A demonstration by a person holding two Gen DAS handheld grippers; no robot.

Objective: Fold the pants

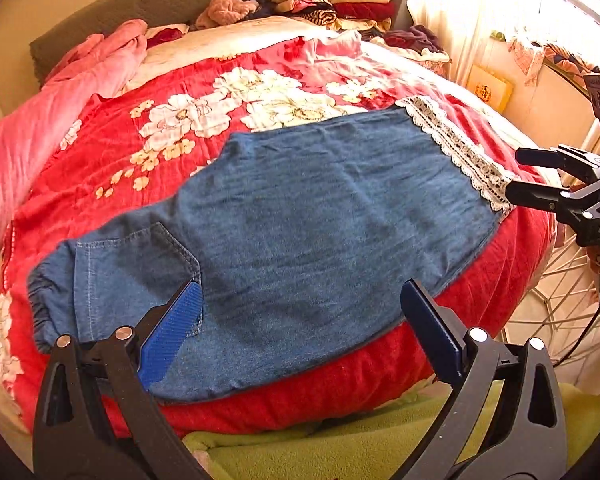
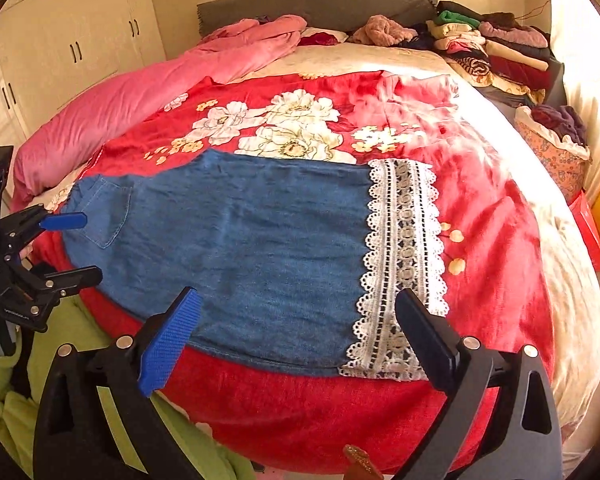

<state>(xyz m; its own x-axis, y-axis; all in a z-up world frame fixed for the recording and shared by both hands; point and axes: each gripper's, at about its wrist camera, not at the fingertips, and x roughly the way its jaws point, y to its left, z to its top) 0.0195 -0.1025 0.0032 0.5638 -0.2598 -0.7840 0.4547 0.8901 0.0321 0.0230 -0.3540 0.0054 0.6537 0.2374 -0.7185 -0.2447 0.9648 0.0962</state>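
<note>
Blue denim pants (image 1: 300,216) lie flat on the red floral bedspread (image 1: 112,148), folded in half lengthwise, waist at the left, white lace hem (image 1: 460,152) at the right. They also show in the right wrist view (image 2: 240,240) with the lace hem (image 2: 400,260). My left gripper (image 1: 300,300) is open and empty, just above the near edge by the back pocket (image 1: 140,260). My right gripper (image 2: 296,308) is open and empty over the near edge by the lace hem. Each gripper shows in the other's view: right (image 1: 516,174), left (image 2: 84,246).
A pink quilt (image 2: 140,96) lies along the far left of the bed. Stacks of folded clothes (image 2: 492,48) sit at the far right by the grey headboard (image 2: 320,0). A basket of clothes (image 2: 556,140) stands right of the bed. Green fabric (image 1: 340,448) is in front.
</note>
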